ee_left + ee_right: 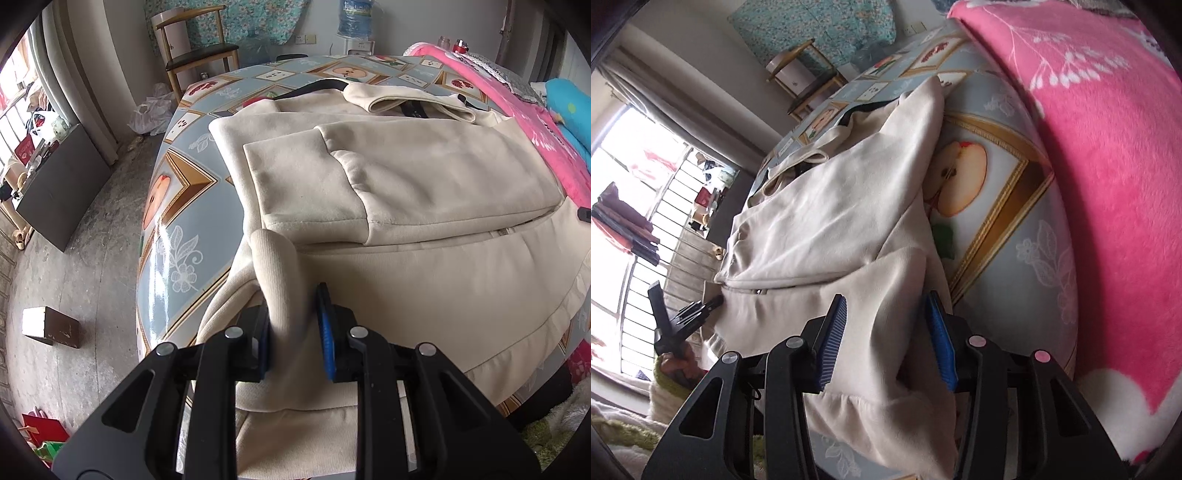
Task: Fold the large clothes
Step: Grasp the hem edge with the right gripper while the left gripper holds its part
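A large cream hooded sweatshirt [406, 177] lies on the table, sleeves folded across its body. My left gripper [293, 325] is shut on a raised fold of the sweatshirt's ribbed hem at its near left corner. My right gripper [886, 332] straddles the hem at the other corner of the sweatshirt [849, 206]; cloth bunches between its blue pads [833, 332], and there is a gap on the left pad's side. The left gripper also shows in the right wrist view [683, 317], at the far end of the hem.
The table wears a glossy blue cloth with fruit pictures [173, 206]. A pink blanket [1089, 147] lies along the table's side beside the right gripper. A wooden chair [195, 48] and a water dispenser [354, 26] stand behind. A small box [51, 326] sits on the floor.
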Demonstrator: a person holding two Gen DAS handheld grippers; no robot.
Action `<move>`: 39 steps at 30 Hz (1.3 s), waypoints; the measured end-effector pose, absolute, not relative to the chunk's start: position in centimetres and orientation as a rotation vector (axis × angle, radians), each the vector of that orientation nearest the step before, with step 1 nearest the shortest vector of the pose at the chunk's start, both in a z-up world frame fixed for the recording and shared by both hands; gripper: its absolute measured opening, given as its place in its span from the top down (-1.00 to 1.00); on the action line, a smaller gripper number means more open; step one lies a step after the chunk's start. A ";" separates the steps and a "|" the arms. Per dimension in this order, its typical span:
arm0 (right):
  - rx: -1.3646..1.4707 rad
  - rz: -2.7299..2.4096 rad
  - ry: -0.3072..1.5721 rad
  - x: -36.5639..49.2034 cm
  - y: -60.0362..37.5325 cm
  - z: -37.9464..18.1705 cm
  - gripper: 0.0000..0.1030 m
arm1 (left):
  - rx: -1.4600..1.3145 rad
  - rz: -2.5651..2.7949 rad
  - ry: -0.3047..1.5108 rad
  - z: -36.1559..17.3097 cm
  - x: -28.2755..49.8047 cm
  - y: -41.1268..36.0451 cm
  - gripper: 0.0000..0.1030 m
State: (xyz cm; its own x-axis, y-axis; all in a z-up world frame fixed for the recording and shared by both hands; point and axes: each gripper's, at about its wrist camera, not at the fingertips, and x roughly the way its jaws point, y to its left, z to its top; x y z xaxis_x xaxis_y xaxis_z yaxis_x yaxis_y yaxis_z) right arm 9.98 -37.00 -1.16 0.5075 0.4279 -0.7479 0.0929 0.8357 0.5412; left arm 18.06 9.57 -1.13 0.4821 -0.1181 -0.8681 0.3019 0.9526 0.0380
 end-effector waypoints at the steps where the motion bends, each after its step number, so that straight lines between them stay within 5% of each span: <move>1: 0.571 0.225 1.046 9.8 -36.9 -1.2 0.15 | 0.194 -0.260 1.038 -1.1 18.0 9.6 0.59; 24: 0.410 0.133 1.128 11.6 -33.7 -0.8 0.24 | 0.166 -0.281 1.025 -1.2 18.0 10.1 0.59; 30: 0.296 0.028 1.094 10.9 -32.1 0.2 0.75 | 0.165 -0.285 1.004 -0.8 17.6 10.1 0.62; 39: 0.216 -0.047 0.986 8.5 -30.1 3.0 0.82 | 0.069 -0.365 0.947 2.3 15.4 11.2 0.76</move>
State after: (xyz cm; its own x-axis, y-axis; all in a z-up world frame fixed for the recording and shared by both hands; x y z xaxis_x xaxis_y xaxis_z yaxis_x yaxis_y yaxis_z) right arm 8.50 -30.14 2.95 0.5525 0.0590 -0.8314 0.1370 0.9775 0.1604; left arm 15.44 11.24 2.32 0.5278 -0.2753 -0.8035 0.3352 0.9367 -0.1007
